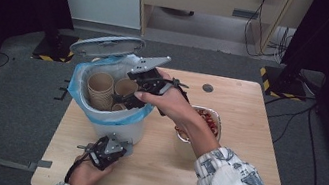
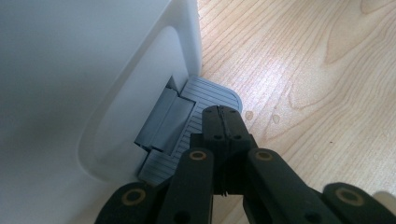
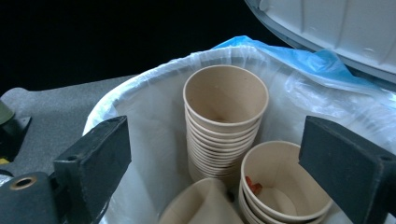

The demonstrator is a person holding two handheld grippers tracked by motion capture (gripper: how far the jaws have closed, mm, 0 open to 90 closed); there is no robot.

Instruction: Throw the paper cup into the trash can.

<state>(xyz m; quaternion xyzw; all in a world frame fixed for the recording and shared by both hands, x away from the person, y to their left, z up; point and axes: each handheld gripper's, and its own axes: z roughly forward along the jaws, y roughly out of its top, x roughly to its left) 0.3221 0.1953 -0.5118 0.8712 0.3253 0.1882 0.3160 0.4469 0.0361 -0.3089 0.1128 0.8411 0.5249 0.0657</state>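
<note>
Wooden table bears one bin holding three paper-cup stacks.

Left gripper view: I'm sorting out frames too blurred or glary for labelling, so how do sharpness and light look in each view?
Left gripper view: the bin wall is soft and washed out, with glare on the table; the pedal is sharp. Right gripper view: the cups are sharp, the background black. High view: evenly lit, slightly soft.
</note>
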